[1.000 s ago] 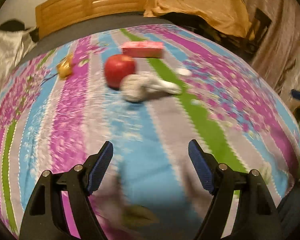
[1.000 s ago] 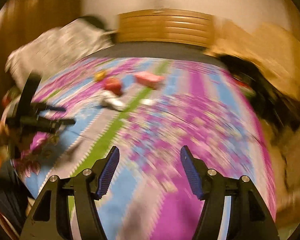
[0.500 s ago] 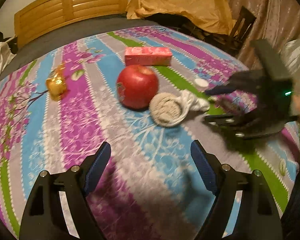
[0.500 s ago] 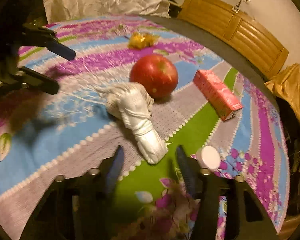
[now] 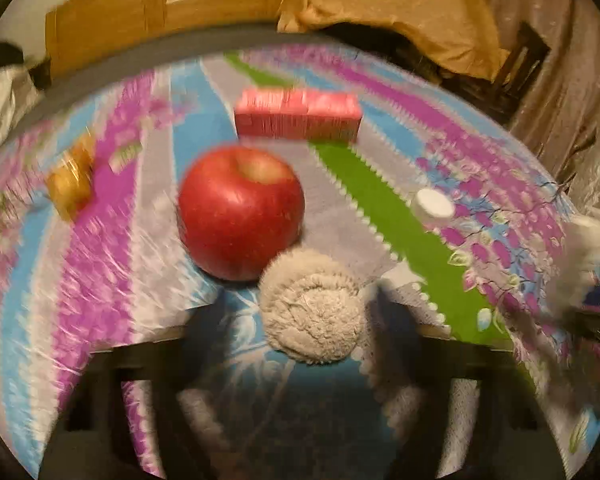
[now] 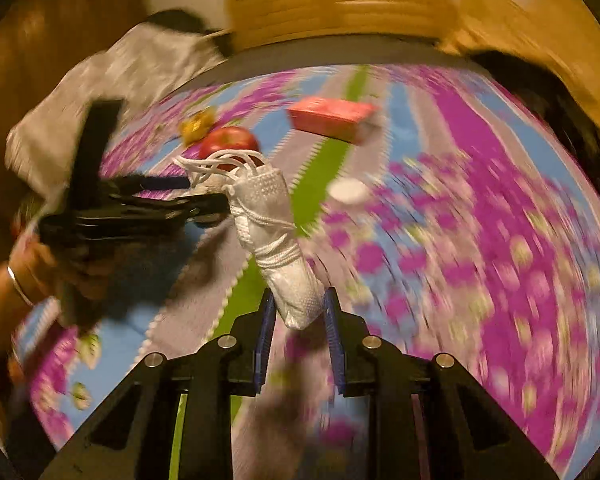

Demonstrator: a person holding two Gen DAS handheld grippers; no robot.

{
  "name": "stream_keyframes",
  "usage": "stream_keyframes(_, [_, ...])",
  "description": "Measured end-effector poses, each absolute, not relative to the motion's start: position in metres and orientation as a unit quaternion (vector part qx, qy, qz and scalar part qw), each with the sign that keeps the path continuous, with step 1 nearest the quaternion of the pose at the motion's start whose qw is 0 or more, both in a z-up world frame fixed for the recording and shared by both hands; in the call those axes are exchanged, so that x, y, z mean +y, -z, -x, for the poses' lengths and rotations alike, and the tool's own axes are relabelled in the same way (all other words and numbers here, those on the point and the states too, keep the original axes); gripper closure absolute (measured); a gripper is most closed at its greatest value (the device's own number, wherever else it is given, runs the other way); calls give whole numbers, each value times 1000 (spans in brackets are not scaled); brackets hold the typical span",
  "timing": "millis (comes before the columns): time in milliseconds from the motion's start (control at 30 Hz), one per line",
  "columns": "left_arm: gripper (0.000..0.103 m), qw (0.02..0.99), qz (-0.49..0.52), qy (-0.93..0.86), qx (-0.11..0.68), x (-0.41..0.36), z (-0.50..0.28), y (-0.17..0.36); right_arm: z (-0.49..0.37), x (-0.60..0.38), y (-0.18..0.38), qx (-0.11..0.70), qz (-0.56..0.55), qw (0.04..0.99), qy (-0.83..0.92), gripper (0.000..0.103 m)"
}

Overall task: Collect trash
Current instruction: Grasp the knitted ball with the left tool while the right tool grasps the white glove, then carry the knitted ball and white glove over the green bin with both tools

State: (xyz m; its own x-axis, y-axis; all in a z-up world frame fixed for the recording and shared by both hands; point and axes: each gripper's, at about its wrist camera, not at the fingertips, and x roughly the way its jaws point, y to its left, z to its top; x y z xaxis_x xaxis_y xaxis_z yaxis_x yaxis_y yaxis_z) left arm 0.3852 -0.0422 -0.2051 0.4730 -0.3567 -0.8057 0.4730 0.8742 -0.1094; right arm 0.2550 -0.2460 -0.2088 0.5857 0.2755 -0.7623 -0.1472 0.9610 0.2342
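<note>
Our right gripper (image 6: pixel 298 322) pinches the tip of a white knitted sock (image 6: pixel 272 224) above the striped bedspread (image 6: pixel 480 208)

In the right wrist view the blue pads (image 6: pixel 265 340) press on the sock's lower end, and its laced cuff rises toward our left gripper (image 6: pixel 204 196), whose dark fingers reach in beside it; whether those tongs are spread or pressed together we cannot tell, as both views blur them. In the left wrist view a rolled grey sock (image 5: pixel 312 308) lies on the bedspread just in front of the left gripper (image 5: pixel 300 344), touching or nearly touching a red apple (image 5: pixel 240 210). Behind the apple lies a pink carton (image 5: pixel 298 118), to its left a gold wrapper (image 5: pixel 70 180), to its right a white cap (image 5: pixel 434 204) on the green stripe
</note>
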Motion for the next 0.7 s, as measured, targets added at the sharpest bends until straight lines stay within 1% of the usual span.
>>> stream_keyframes(100, [64,862,-49,230,449,-41,-371,203,-232,-250,193,435,-98,889,-101,77])
stream_keyframes(233, [65,871,-26,203,447,-37,-324,182,-192,-253,164,414,-105,901,-75,77])
stream_keyframes(467, [65,881,-55,174,436,-60,-218,130,-116,-267,125,402,-116,908,-38,77])
stream_keyframes(700, [65,904,-73,172,384,-95,-172,79,-39,-292,90,373,-123,920,8,77])
